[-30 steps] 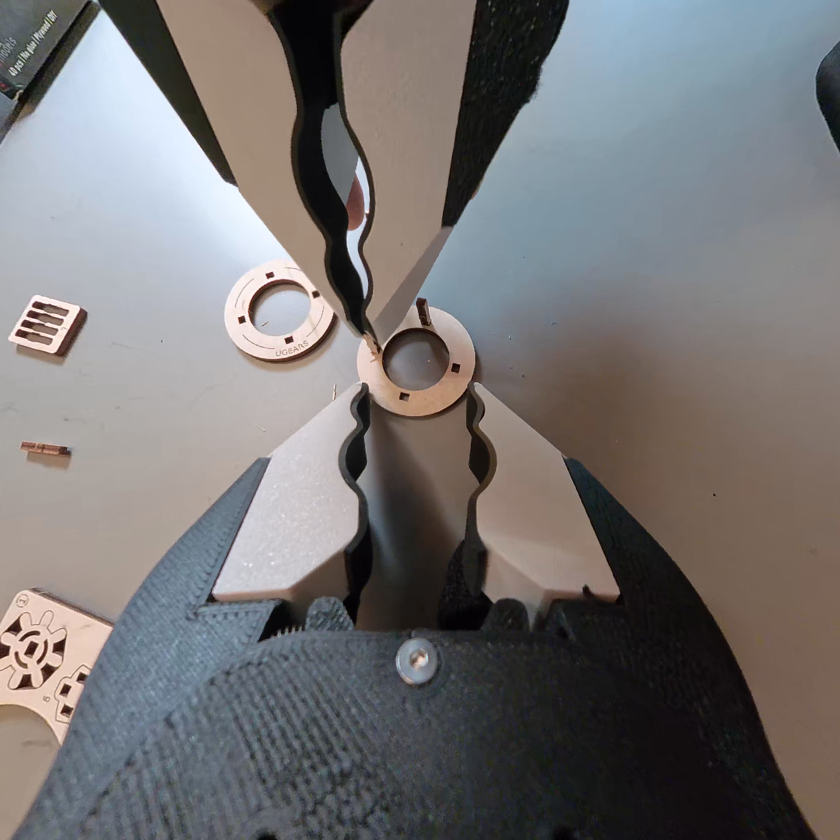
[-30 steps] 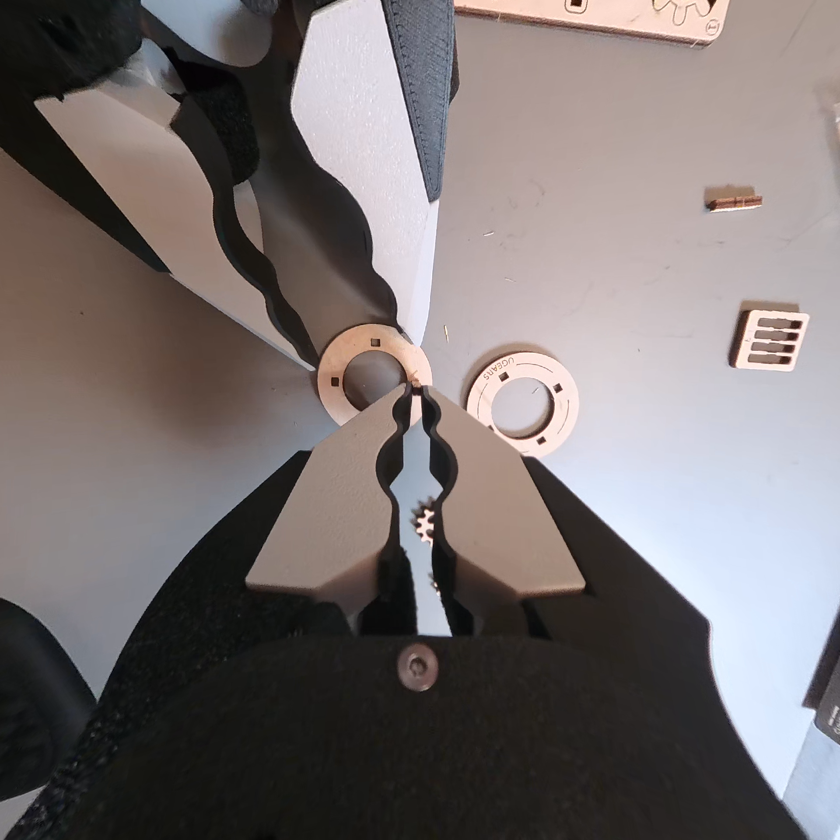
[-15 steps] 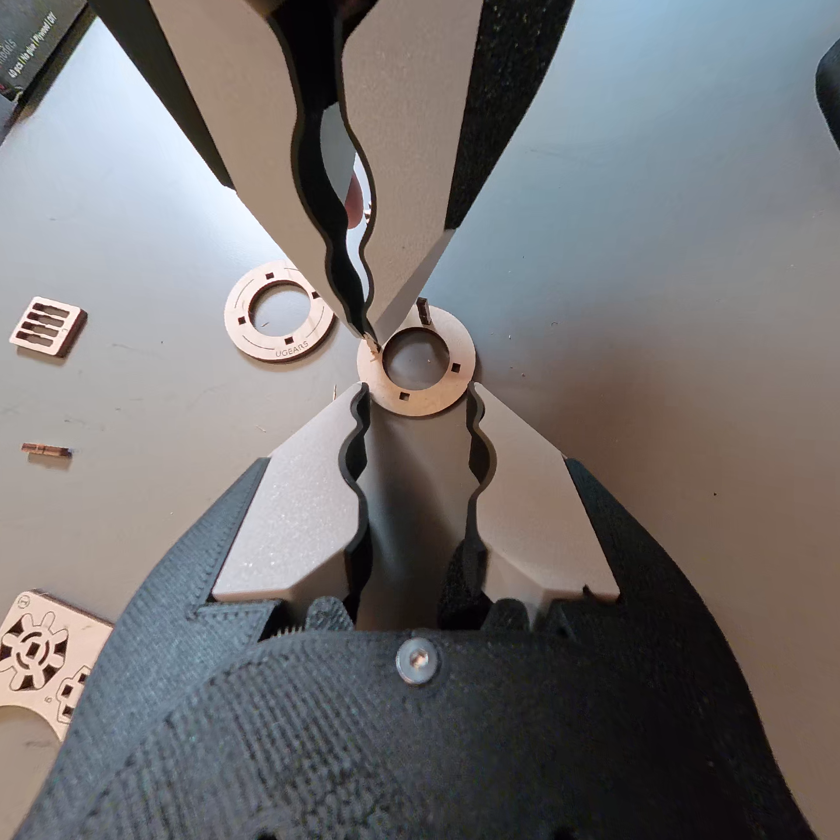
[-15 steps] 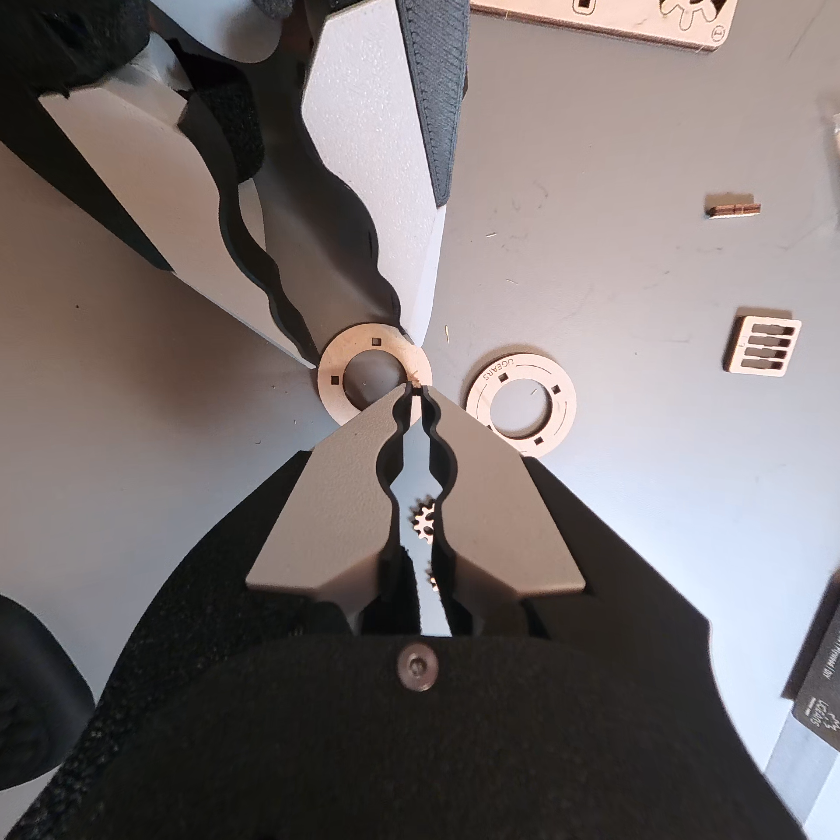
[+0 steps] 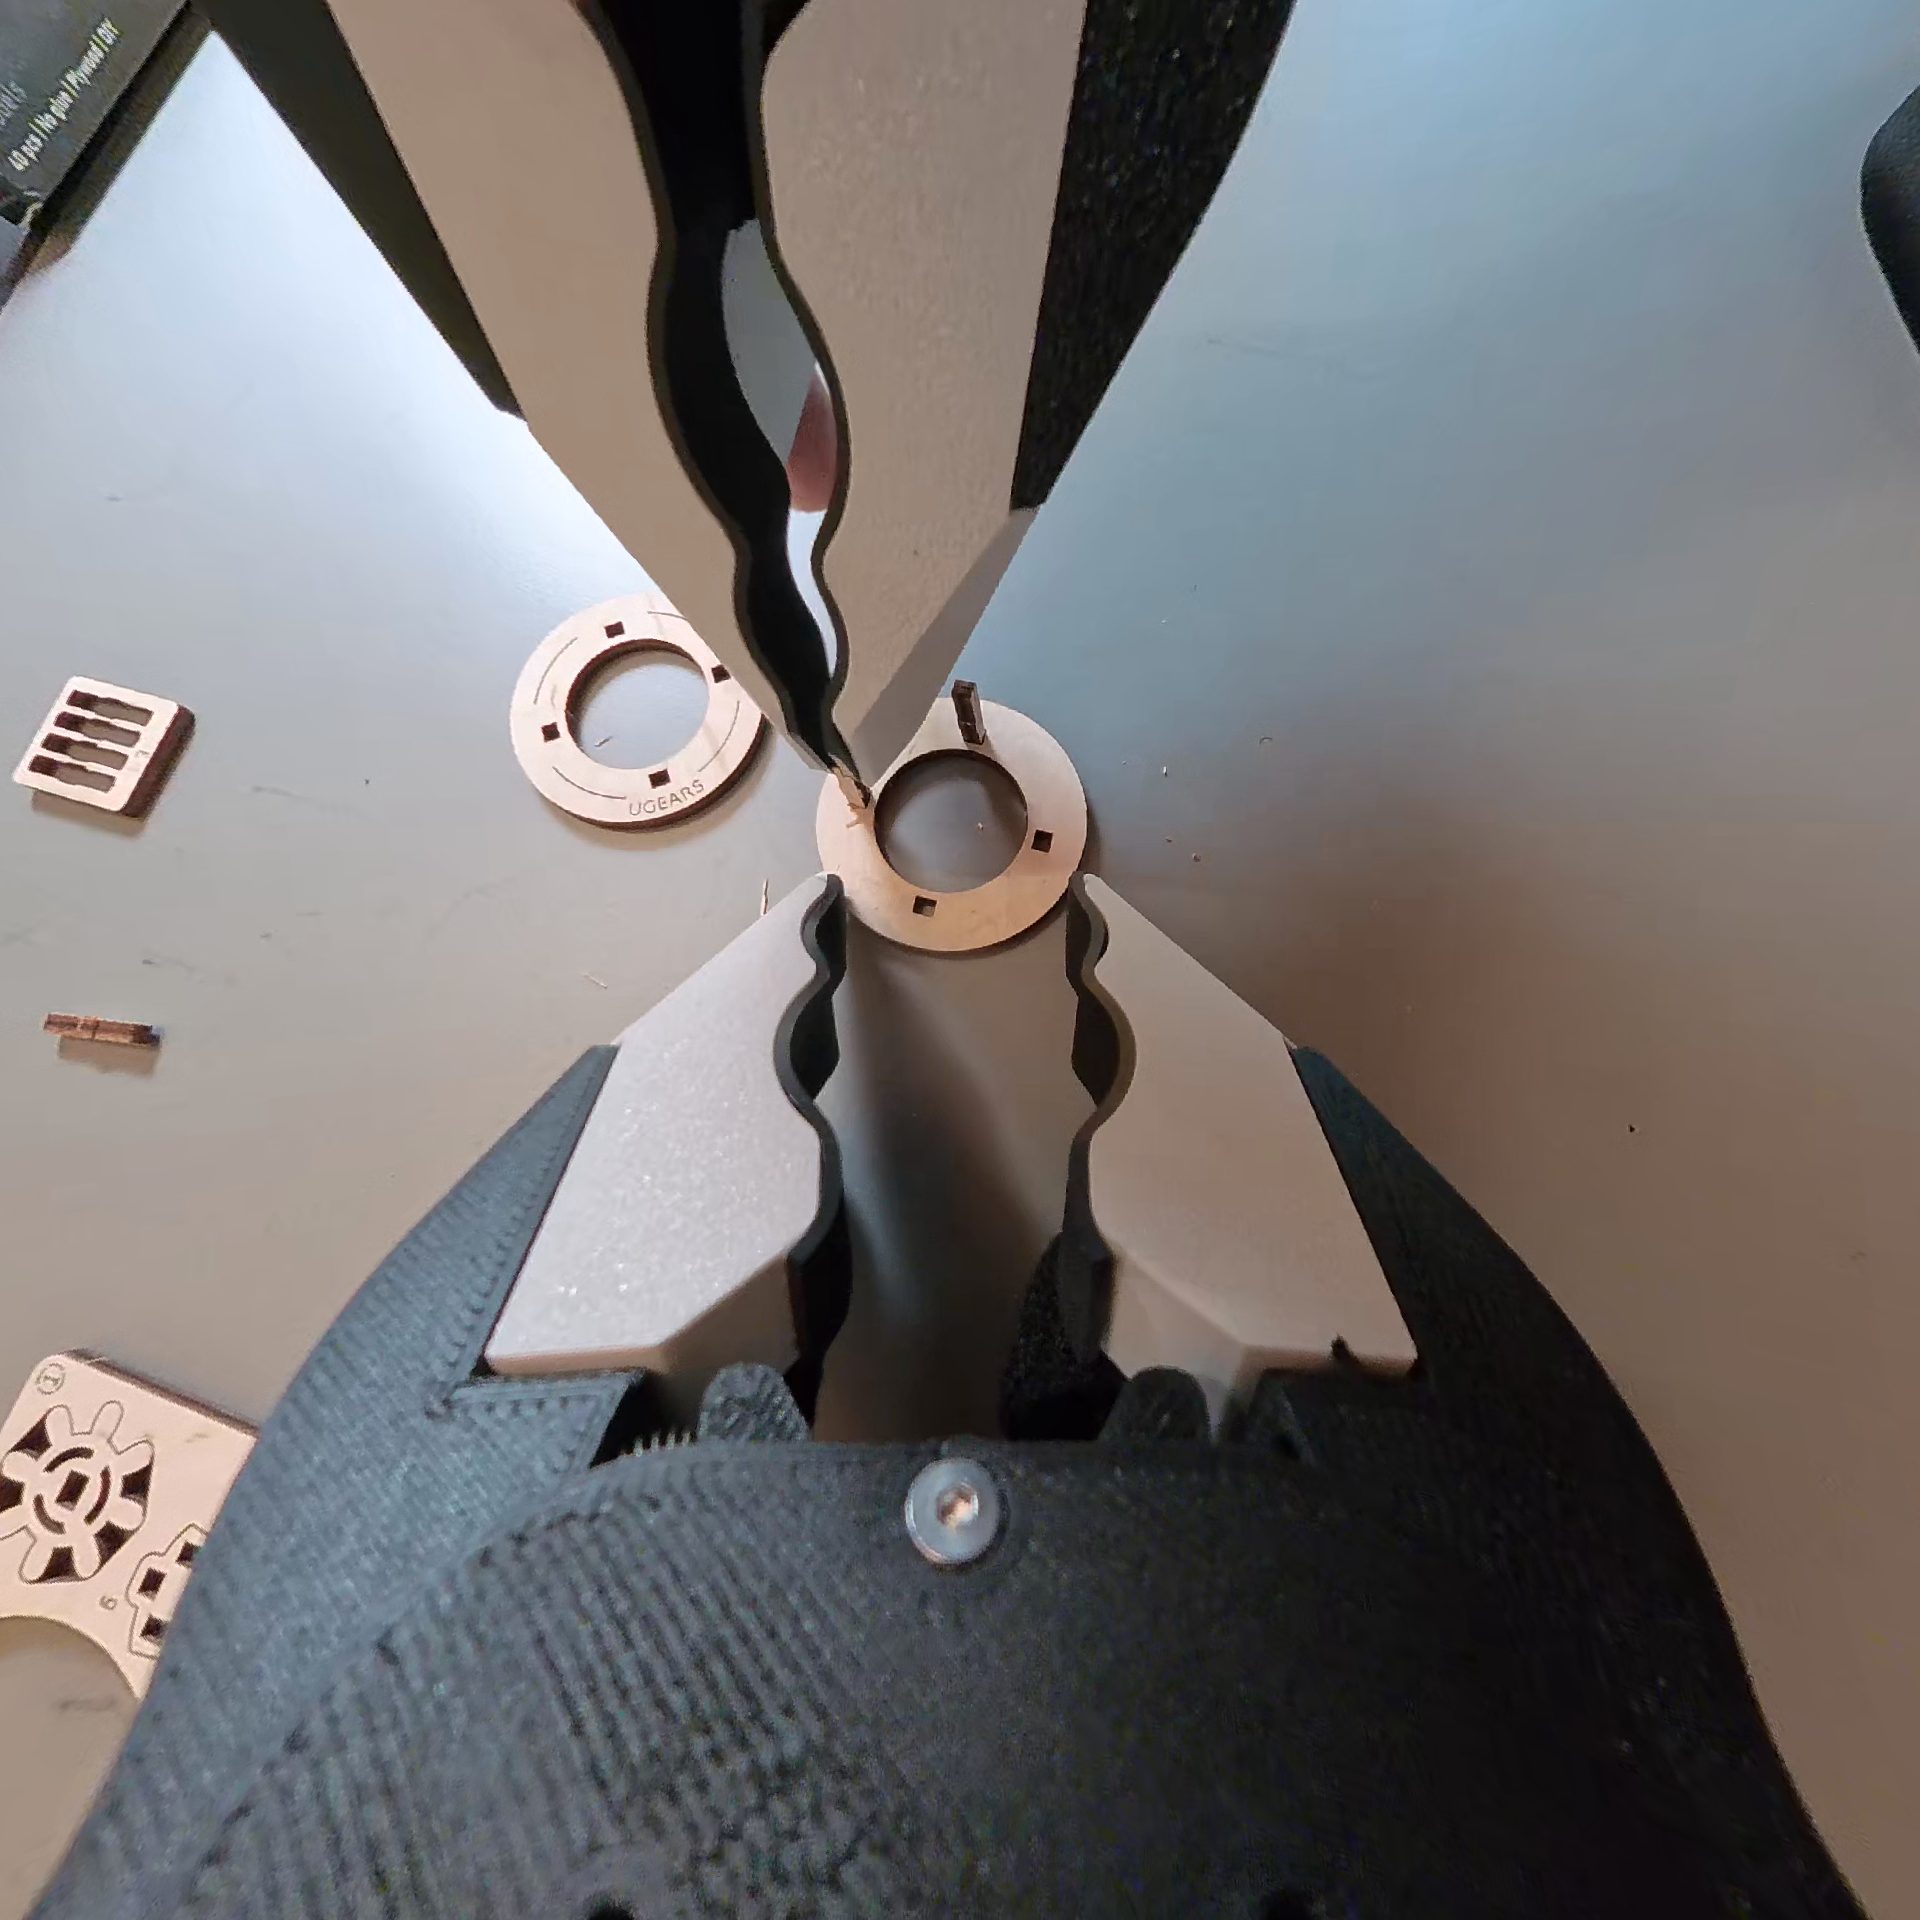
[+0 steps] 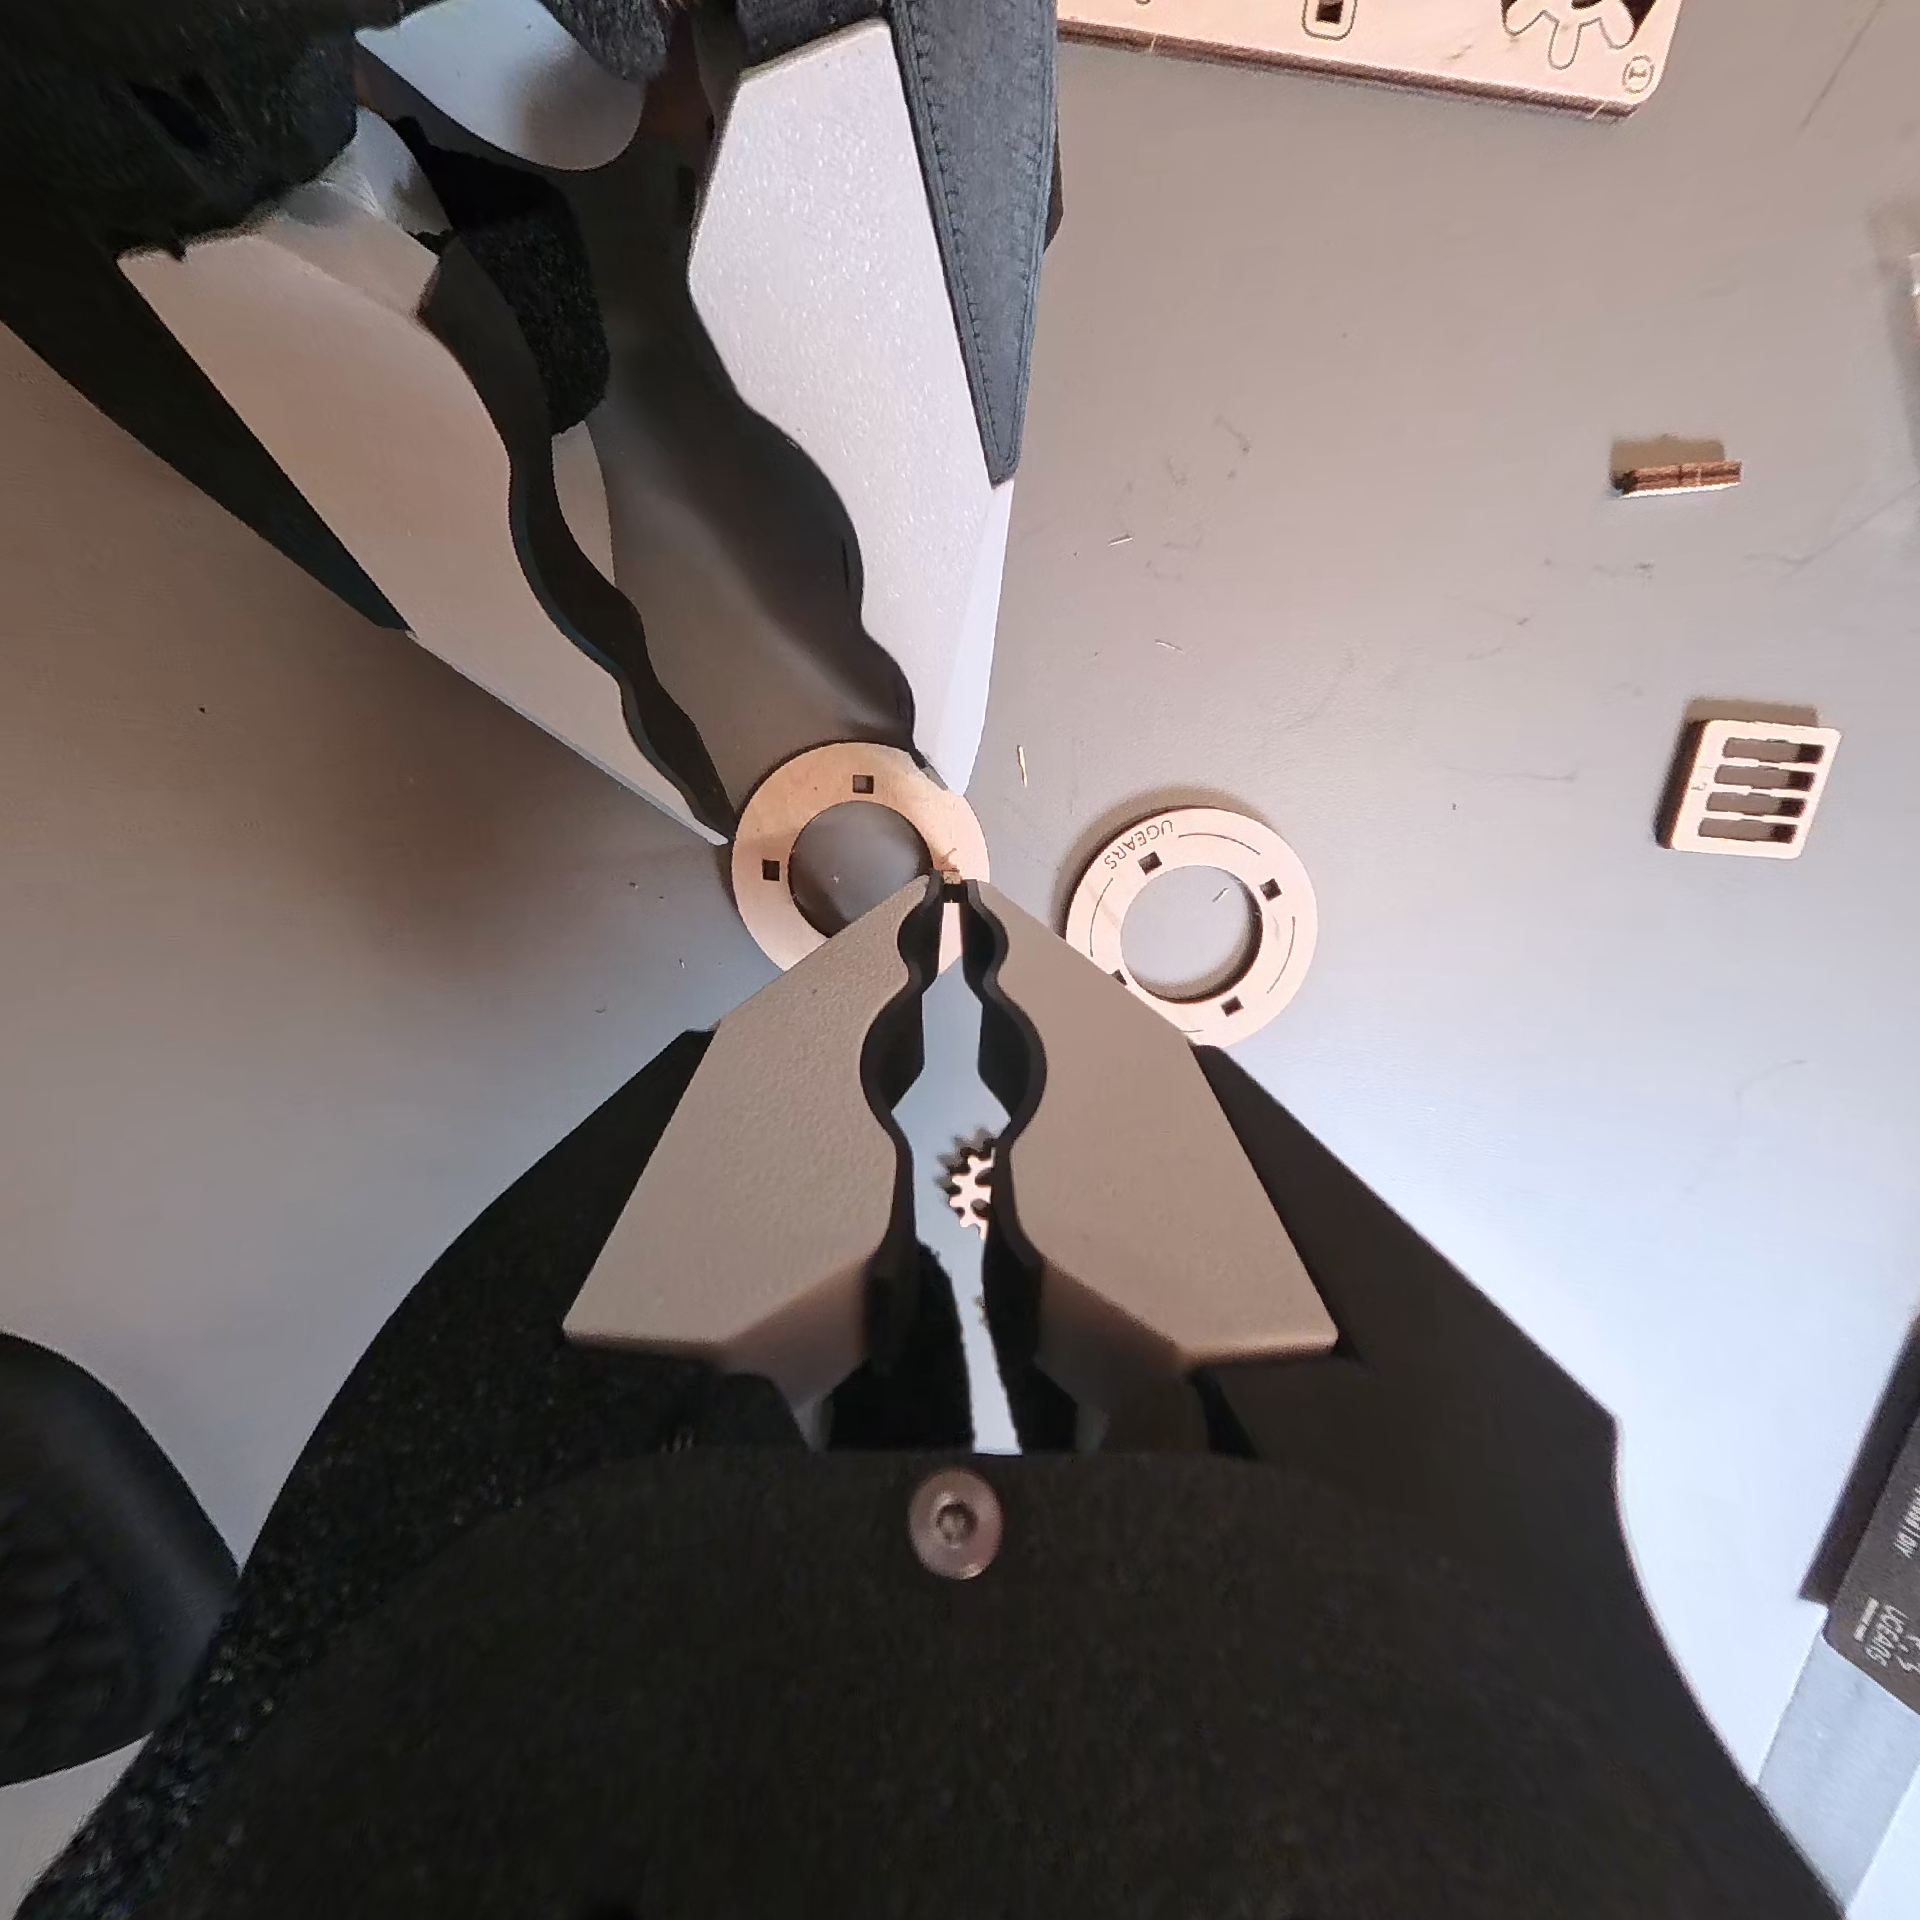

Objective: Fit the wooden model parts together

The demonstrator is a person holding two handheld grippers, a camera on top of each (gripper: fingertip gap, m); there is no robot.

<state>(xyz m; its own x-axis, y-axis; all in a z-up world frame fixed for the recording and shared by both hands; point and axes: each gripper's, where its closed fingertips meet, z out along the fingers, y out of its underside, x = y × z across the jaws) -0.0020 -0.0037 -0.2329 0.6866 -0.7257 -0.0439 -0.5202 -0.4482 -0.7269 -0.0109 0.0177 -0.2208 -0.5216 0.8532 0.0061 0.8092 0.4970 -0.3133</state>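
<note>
Grey tabletop, dark printed box at its edge.

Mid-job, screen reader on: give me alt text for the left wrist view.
The left gripper, open, brackets a plain wooden ring on the grey table. The right gripper, opposite, pinches a small peg at a ring slot; another peg already stands upright.

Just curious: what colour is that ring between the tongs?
Pale, light-brown wood: the ring shows best in the left wrist view.
</note>
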